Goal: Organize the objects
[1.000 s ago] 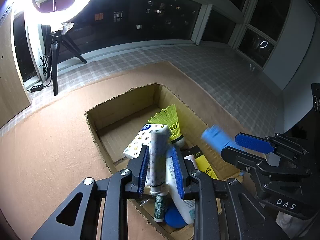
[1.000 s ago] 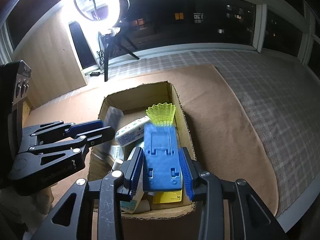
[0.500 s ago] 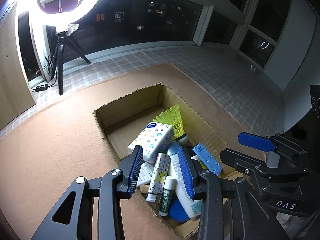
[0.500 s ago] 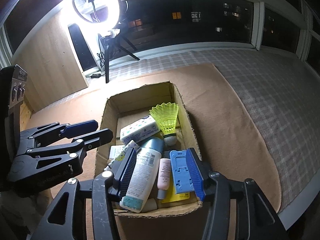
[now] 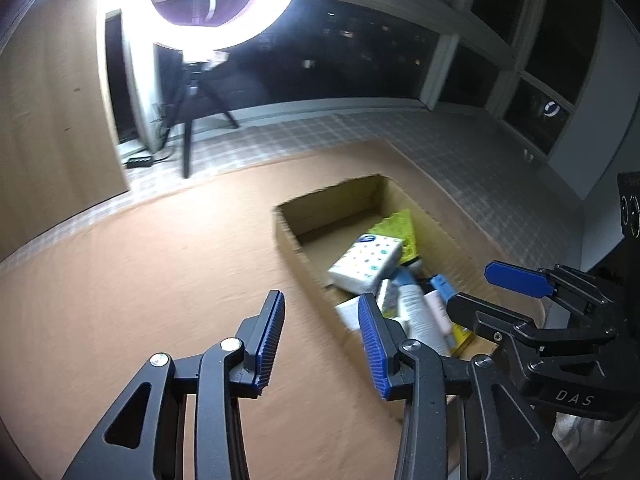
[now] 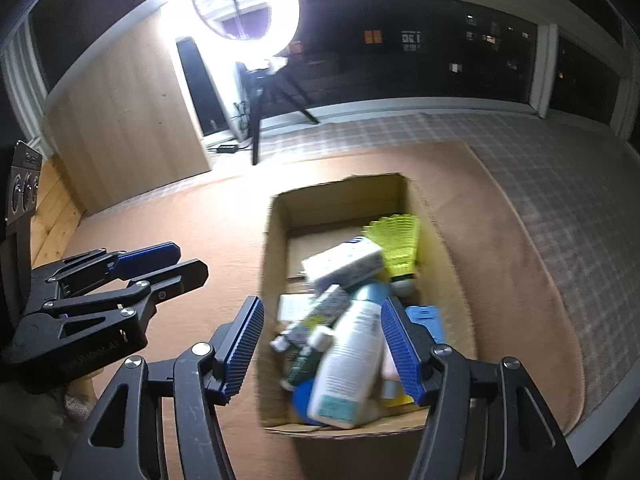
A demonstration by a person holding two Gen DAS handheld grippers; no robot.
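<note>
Left hand-held gripper gapes wide, holding nothing, over the tan mat beside the open cardboard box. Right hand-held gripper is also wide and empty, above the box's near end. Only the right view shows the white lotion bottle fully, atop the pile, with the yellow plastic shuttlecock at the far right wall. The left view shows the dotted white tissue pack more clearly. Ring light on tripod stands beyond the mat.

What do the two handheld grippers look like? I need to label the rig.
Both the left gripper and right gripper have black skeletal linkage arms with silver screws and ribbed blue finger pads. The right one's body carries white "DAS" lettering. No cables visible.
</note>
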